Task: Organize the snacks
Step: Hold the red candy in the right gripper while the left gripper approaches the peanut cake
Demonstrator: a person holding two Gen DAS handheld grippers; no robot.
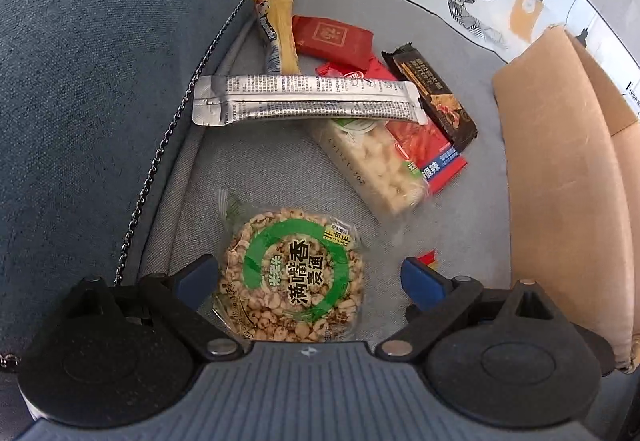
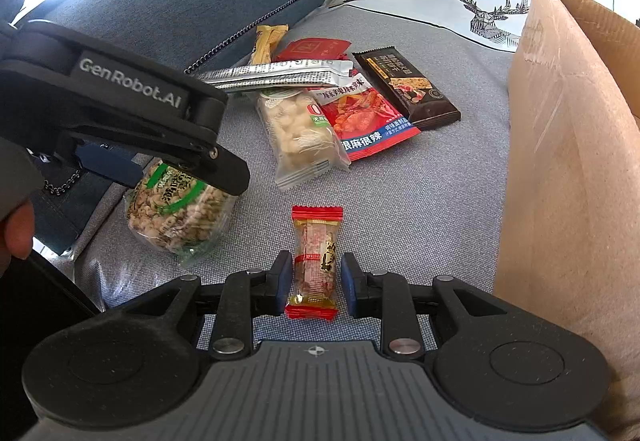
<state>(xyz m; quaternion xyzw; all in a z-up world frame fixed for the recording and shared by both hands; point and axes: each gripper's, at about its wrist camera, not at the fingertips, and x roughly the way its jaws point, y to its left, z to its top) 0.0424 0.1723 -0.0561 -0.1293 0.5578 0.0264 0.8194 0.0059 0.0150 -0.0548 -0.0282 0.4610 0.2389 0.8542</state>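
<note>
A round puffed-grain cake in a clear wrapper with a green ring label (image 1: 294,279) lies on the grey sofa seat between the wide-open fingers of my left gripper (image 1: 308,281); it also shows in the right wrist view (image 2: 176,211) under the left gripper. A small red-ended candy bar (image 2: 314,265) lies between the fingers of my right gripper (image 2: 314,279), which stand a little apart from it on both sides. Behind lie a silver stick pack (image 1: 304,101), a white puffed bar (image 1: 376,161), a red spicy pack (image 2: 360,117), a dark bar (image 2: 408,89), a yellow pack (image 1: 280,29) and a red pouch (image 1: 332,39).
An open cardboard box (image 2: 568,145) stands on the right. A blue cushion (image 1: 100,61) with a metal chain (image 1: 160,157) lies on the left. A white "Fashion Home" bag (image 2: 480,1) stands at the back.
</note>
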